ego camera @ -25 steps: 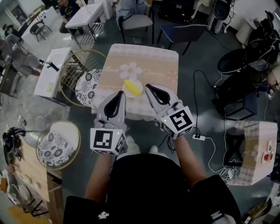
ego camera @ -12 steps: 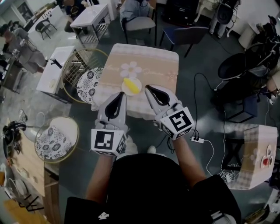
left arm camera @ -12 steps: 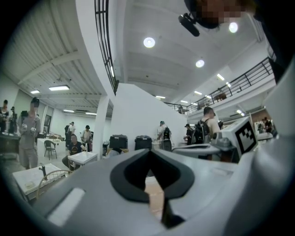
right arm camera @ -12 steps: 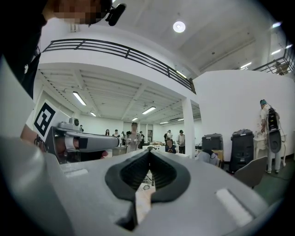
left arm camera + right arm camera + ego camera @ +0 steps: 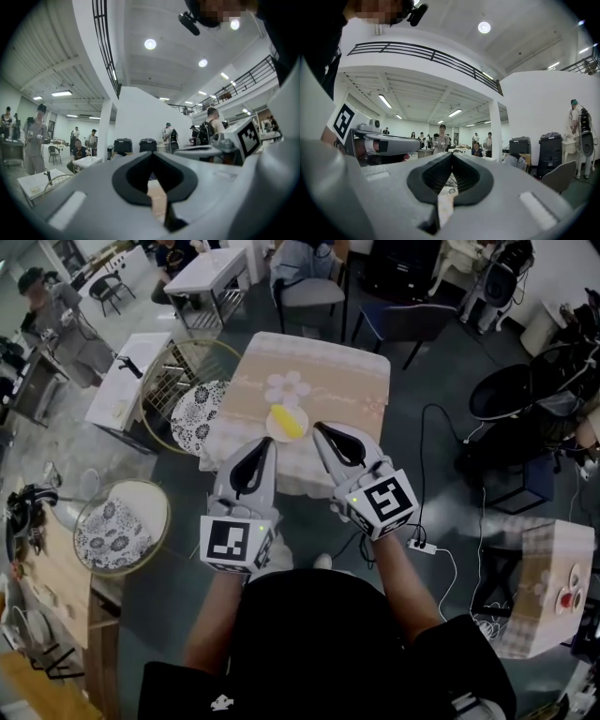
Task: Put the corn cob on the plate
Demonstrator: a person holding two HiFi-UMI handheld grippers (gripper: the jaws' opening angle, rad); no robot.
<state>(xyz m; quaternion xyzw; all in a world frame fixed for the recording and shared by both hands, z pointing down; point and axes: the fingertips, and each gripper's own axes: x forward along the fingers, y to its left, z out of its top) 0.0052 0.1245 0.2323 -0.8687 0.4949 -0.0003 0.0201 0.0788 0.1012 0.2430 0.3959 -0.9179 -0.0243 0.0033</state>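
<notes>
Both pairs of jaws are pressed together and empty; the corn cob lies on the plate.

In the left gripper view, the left gripper (image 5: 152, 152) has its jaws closed tip to tip with nothing between them. The right gripper view shows the right gripper (image 5: 451, 153) the same, jaws together and bare. In the head view, the left gripper (image 5: 267, 441) and right gripper (image 5: 317, 426) are held side by side, apart from each other. Both point toward the near edge of the tabletop (image 5: 328, 381), which carries a beige cloth with a flower print. The yellow corn cob (image 5: 287, 420) rests on the small pale plate (image 5: 274, 433), which sits near that edge. The plate lies just beyond and between the two jaw tips, touched by neither. A round patterned stool (image 5: 199, 414) stands beside the tabletop, on the left.
</notes>
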